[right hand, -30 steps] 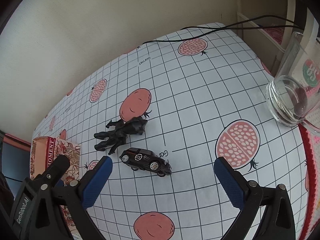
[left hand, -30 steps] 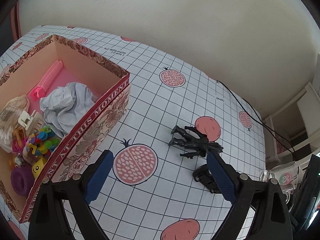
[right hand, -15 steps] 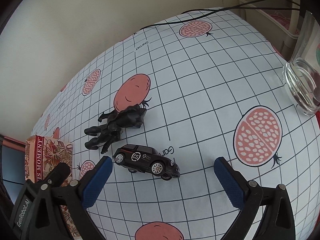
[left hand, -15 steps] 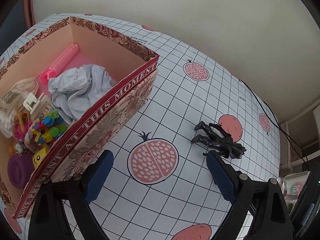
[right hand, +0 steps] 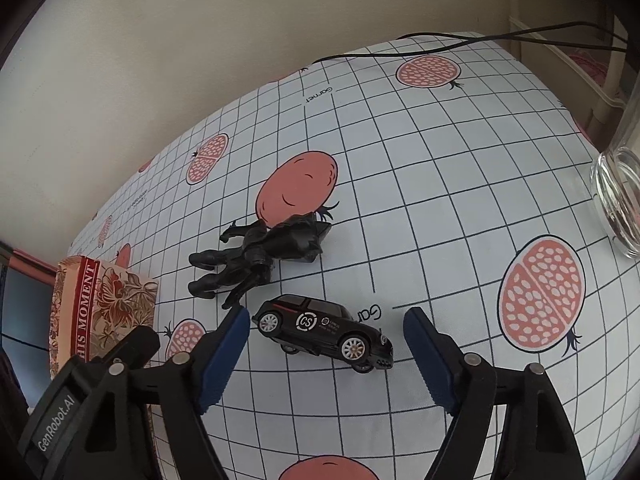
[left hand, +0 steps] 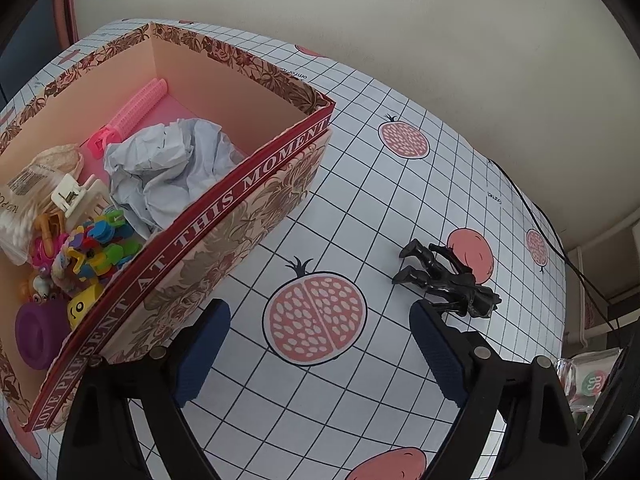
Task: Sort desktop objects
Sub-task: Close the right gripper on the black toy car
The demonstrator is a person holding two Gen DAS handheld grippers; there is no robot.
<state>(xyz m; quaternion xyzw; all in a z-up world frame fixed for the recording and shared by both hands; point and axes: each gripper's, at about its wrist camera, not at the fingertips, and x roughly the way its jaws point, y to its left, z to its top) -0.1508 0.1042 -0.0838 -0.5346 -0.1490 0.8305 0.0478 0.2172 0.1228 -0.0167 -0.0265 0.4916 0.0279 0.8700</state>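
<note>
Toy car (right hand: 326, 334), black with white wheels and a round "CS" mark: I see it only through the right wrist camera, lying on the gridded, pomegranate-printed surface (right hand: 440, 184), between the blue pads of my right hand-held gripper (right hand: 326, 354). Those jaws have just been closing around it but stand apart, neither pad touching the car.

Black action figure (right hand: 260, 256): lying flat just beyond the car, head against a pink fruit print. The left view shows it (left hand: 446, 280) too, beside that gripper's right pad.

Left hand-held gripper (left hand: 320, 354): jaws wide apart, holding nothing, over a halved-pomegranate print.

Floral gift box (left hand: 224, 216): just left of the left gripper, open. Only the left view shows inside: crumpled grey paper (left hand: 172, 168), a pink roller (left hand: 132, 114), a white claw clip (left hand: 78, 196), small coloured toys (left hand: 92, 248), a purple cup (left hand: 36, 332). The right view catches only one corner (right hand: 104, 304).

Glass jar (right hand: 618, 200): right of the car, cut off by the frame edge.
</note>
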